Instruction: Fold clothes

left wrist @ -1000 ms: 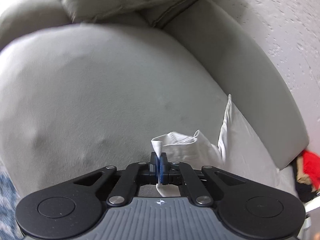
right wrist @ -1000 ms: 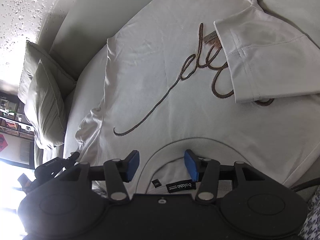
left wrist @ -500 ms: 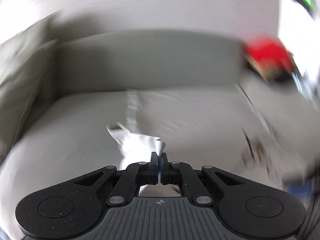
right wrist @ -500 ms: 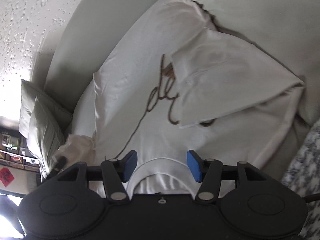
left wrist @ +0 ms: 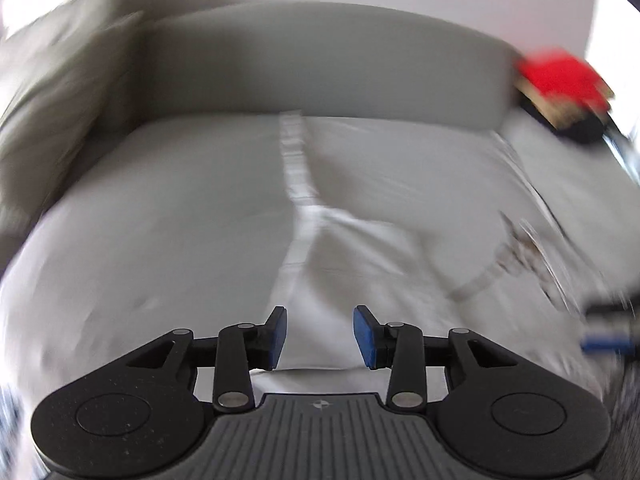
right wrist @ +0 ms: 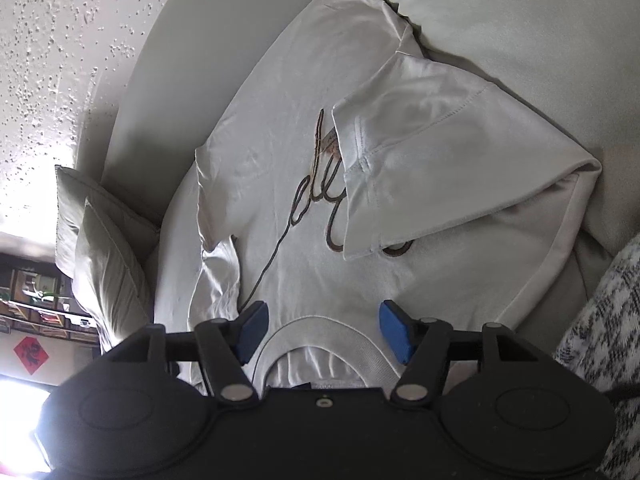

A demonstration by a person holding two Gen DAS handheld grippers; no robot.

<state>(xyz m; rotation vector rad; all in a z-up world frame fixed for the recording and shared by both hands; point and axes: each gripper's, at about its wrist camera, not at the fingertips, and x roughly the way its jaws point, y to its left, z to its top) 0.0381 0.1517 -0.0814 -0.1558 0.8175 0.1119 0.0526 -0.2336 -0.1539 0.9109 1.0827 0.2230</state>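
Left hand-held gripper [left wrist: 320,336] just released, right hand-held gripper [right wrist: 322,330] unclenched over T-shirt [right wrist: 280,168], brown script [right wrist: 320,196] unreadable

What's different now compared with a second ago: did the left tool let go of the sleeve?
Yes. The left tool was pinched shut on a bit of white sleeve; its jaws have just been opening and nothing sits between them now. It swung round to face the sofa back. The right tool has been opening wider over the collar, gripping nothing. The shirt stays flat on the sofa, one sleeve folded over the lettering.
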